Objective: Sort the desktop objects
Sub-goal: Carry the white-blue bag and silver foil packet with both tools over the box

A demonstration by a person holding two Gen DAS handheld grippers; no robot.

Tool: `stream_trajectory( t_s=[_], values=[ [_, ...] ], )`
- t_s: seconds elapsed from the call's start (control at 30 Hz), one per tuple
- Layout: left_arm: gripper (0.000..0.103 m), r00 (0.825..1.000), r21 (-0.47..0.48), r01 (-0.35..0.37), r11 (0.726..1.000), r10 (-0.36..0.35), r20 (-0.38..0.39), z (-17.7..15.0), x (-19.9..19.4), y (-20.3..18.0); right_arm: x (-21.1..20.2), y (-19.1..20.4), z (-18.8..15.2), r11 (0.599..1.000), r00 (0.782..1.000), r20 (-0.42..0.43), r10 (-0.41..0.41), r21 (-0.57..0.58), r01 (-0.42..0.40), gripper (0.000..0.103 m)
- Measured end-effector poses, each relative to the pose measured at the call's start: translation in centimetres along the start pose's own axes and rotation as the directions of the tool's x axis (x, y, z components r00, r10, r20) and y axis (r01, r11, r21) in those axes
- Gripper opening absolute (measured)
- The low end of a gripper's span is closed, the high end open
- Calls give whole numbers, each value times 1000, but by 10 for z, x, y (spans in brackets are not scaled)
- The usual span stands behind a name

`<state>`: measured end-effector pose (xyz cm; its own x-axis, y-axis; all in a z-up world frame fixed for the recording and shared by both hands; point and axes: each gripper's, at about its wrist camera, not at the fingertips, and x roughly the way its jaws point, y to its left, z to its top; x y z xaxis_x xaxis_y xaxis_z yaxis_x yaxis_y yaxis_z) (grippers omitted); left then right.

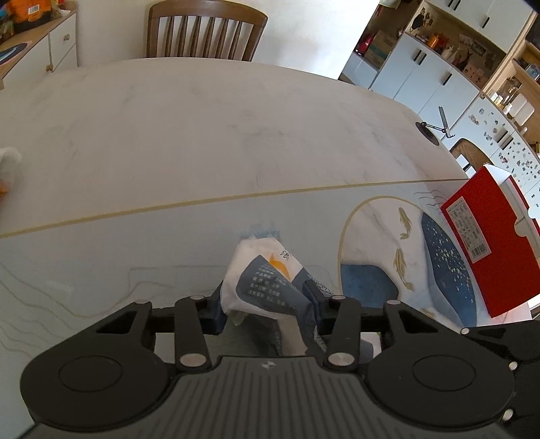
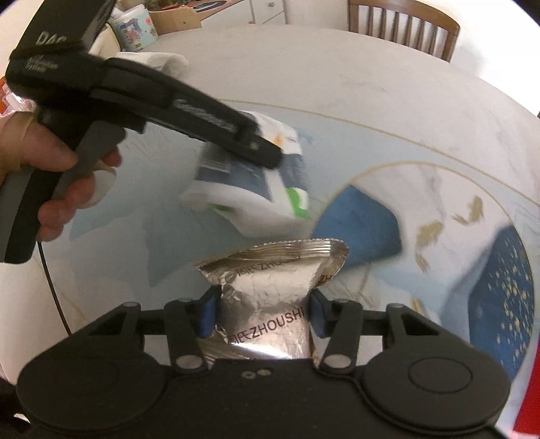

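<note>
My left gripper [image 1: 266,300] is shut on a white and dark blue snack packet [image 1: 266,280] and holds it above the table mat. The same gripper [image 2: 270,158] and its packet [image 2: 249,182] show in the right wrist view, blurred, held by a hand at the left. My right gripper [image 2: 265,314] is shut on a silver foil pouch [image 2: 270,280] printed ZHOUSHI, held above the mat just below the left gripper's packet.
A red box [image 1: 489,243] stands at the right edge of the patterned mat [image 1: 371,219]. A wooden chair [image 1: 206,30] is at the far side of the table. White cloth [image 1: 8,162] lies at the left. A phone stand [image 1: 435,128] sits far right.
</note>
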<state>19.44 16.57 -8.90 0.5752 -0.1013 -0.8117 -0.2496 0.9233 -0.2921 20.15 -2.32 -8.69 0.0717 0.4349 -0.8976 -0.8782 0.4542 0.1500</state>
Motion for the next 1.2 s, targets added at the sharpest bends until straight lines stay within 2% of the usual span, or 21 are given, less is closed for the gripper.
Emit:
stream_trajectory(
  t_s=[0.27,0.6,0.7,0.97,1.2],
  values=[
    [39,1000,-6,17,1000,-17,-1,-17,-10,-4,-13,-28,-22,997,999,-8,-37,73,38,49],
    [39,999,-7,35,999,-35,-13,-48,-25,-17,-42,-30,-43,988,998,18,-60,144,57,49],
    [37,999,-11,48,999,-48,-11,-58,-33,-21,-66,-34,-48,987,997,36,-62,153,56,49],
    [36,995,-25,97,995,-97,-11,-82,-53,-36,-95,-36,-55,986,995,76,-59,163,46,48],
    [36,990,-16,138,990,-138,8,-89,-72,-56,-122,-42,-60,986,993,99,-65,159,49,48]
  ],
)
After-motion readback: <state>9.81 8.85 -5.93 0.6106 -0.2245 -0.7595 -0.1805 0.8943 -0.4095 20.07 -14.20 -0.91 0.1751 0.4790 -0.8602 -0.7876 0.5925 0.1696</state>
